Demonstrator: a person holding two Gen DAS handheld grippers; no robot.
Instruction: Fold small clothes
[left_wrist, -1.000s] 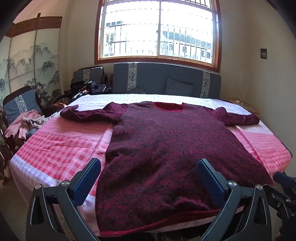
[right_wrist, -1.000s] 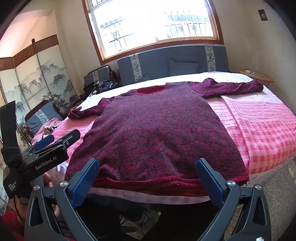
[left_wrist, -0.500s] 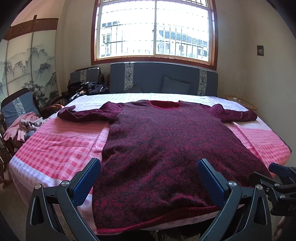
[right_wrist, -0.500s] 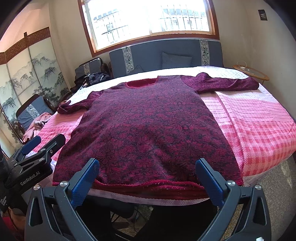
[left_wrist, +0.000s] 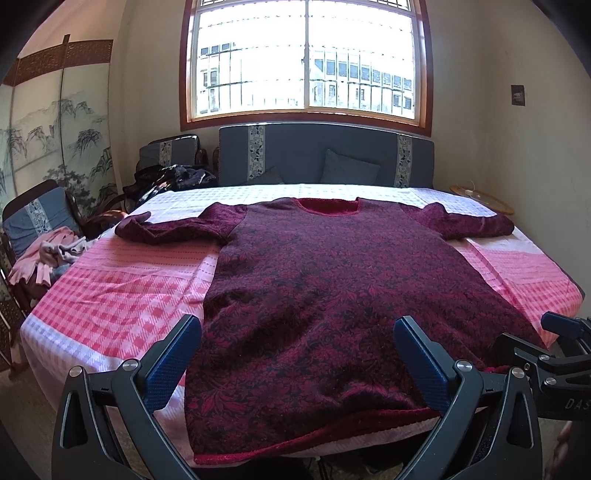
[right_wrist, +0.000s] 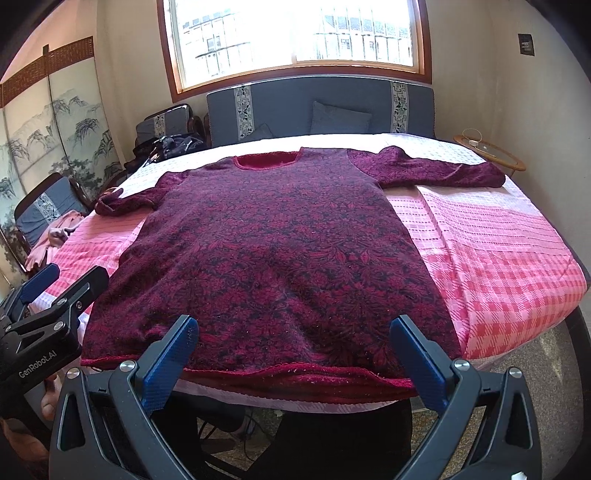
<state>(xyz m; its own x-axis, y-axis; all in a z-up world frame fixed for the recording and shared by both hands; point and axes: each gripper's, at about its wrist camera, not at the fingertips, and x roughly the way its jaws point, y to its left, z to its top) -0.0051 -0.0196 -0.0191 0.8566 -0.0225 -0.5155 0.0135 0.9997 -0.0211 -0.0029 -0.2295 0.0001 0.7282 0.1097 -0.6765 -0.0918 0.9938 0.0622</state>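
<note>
A dark red patterned sweater (left_wrist: 332, 295) lies flat, face up, on the pink checked cloth of the table (left_wrist: 110, 302), sleeves spread out, neck at the far end; it also shows in the right wrist view (right_wrist: 273, 251). My left gripper (left_wrist: 297, 354) is open and empty, over the near hem's left part. My right gripper (right_wrist: 291, 354) is open and empty, just above the near hem. The right gripper appears in the left wrist view (left_wrist: 561, 354) at the right edge. The left gripper appears in the right wrist view (right_wrist: 48, 299) at the left edge.
A blue sofa (left_wrist: 325, 158) stands under the window behind the table. A chair with pink clothes (left_wrist: 48, 251) is at the left. A dark clothes pile (left_wrist: 170, 181) lies at the back left. A small round side table (right_wrist: 491, 151) stands at the right.
Both grippers have shifted slightly over the near hem; the right wrist view now sits closer to and squarer on the sweater. Both stay open. The sweater has not moved.
</note>
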